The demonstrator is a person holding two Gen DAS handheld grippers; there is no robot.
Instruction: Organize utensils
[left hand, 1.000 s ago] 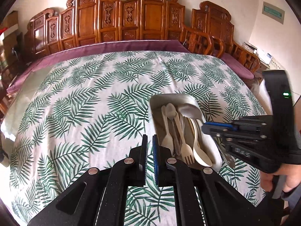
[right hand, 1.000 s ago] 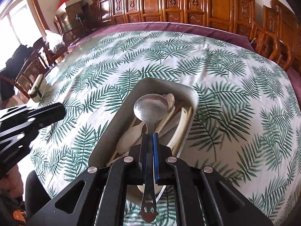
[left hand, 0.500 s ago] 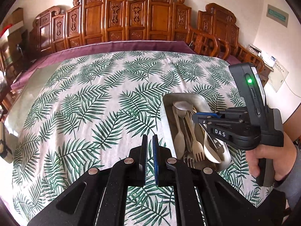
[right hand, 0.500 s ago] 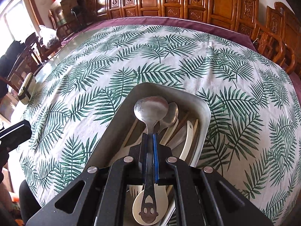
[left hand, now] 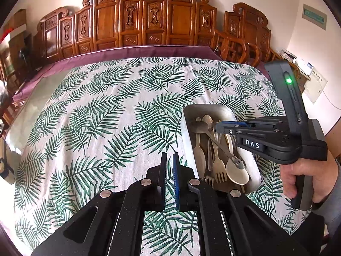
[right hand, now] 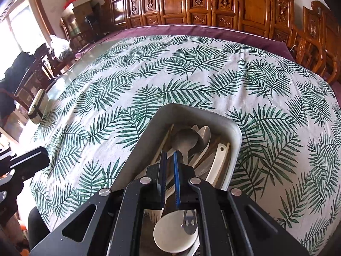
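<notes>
1. Over the leaf-print tablecloth, left of the tray, the left gripper is hovering with nothing in it; jaws sitting nearly pressed together, only a thin slit between them.
2. Moving right: the metal tray is lying on the cloth near the table's near-right edge; it is holding all the utensils visible, namely cream forks, cream spoons and steel spoons, stacked lengthwise and overlapping.
3. Right gripper is hovering over the tray; jaws standing slightly apart, pinching nothing; the steel spoon is lying in the tray under and just right of the fingers, bowl at the far end, cut-out handle end resting on a cream spoon.
4. Progress, my read: looking mostly done; no loose utensil showing on the cloth in either view; what is left is probably pulling the right gripper clear, maybe straightening the pile; can't tell if more items are lying out of frame.
5. Room: wide bare cloth opening left of and beyond the tray; tray's near end sitting close to the table edge, so watching for nudges; tray walls hemming the right fingers, so lifting straight up is looking safest; a small container is sitting far left at the cloth edge, well apart.
</notes>
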